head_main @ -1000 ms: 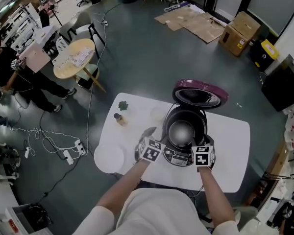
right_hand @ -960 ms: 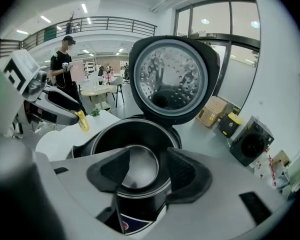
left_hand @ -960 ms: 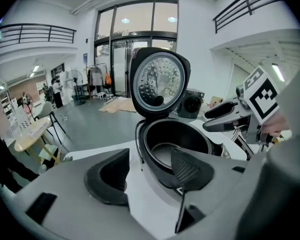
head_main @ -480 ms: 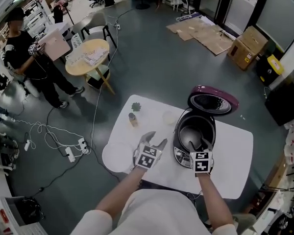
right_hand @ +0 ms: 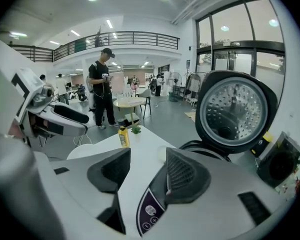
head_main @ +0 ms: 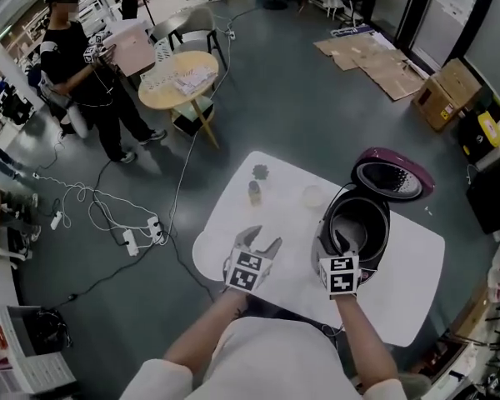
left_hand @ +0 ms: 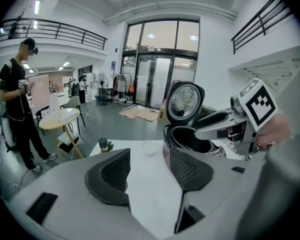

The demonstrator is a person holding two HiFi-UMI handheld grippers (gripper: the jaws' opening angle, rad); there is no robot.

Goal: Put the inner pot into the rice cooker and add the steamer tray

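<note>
Seemingly between steps: the left gripper [left_hand: 149, 170] hangs spread and empty over the bare table [head_main: 275, 215]; to its right the right gripper [right_hand: 146, 176], jaws just closing a little yet apart on nothing, hovers at the rice cooker [head_main: 377, 242]. The inner pot [head_main: 354, 222] looks already seated inside, so the steamer tray remains; I cannot pick it out, and finding it comes next. Only the head view looks down into the pot; the right gripper view shows the front panel [right_hand: 149, 211] close up
</note>
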